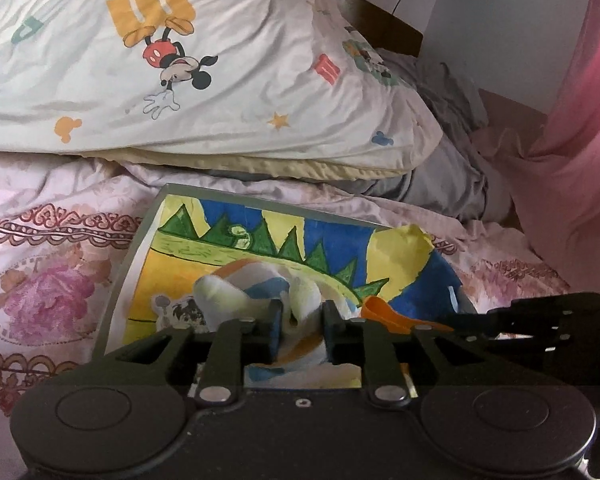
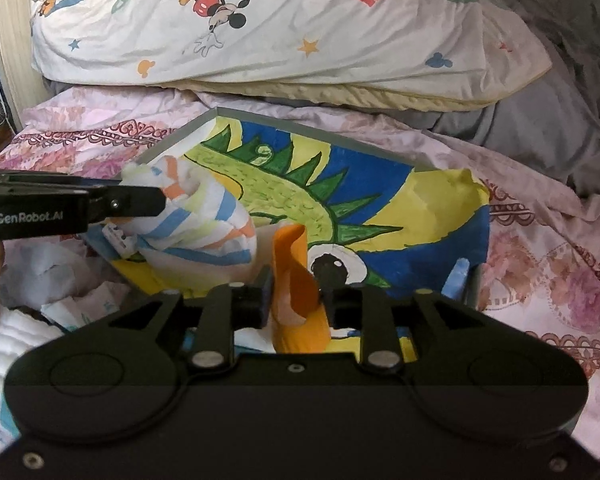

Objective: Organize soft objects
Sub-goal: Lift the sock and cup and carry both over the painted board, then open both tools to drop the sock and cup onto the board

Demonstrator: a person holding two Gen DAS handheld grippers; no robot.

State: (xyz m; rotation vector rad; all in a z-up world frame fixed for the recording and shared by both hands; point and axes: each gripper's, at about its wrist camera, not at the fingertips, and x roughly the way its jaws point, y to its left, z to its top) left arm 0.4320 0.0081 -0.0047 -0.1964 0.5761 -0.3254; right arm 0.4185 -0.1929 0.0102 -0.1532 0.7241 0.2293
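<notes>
The left gripper [image 1: 300, 320] clamps the striped cloth [image 2: 204, 216] over the tray's [image 2: 300, 128] near-left corner. The right gripper [image 2: 296, 292] pinches the orange cloth [image 2: 292, 256] upright — just right of it, above the tray's middle.

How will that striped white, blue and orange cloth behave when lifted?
Probably floppy: the striped cloth bunches in soft folds where the left gripper pinches it. Likely light, since it sags little. Not slippery, judging by its fuzzy weave.

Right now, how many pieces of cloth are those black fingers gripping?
2. A striped cloth sits in the left gripper over the painted tray; an orange cloth is in the right gripper.
</notes>
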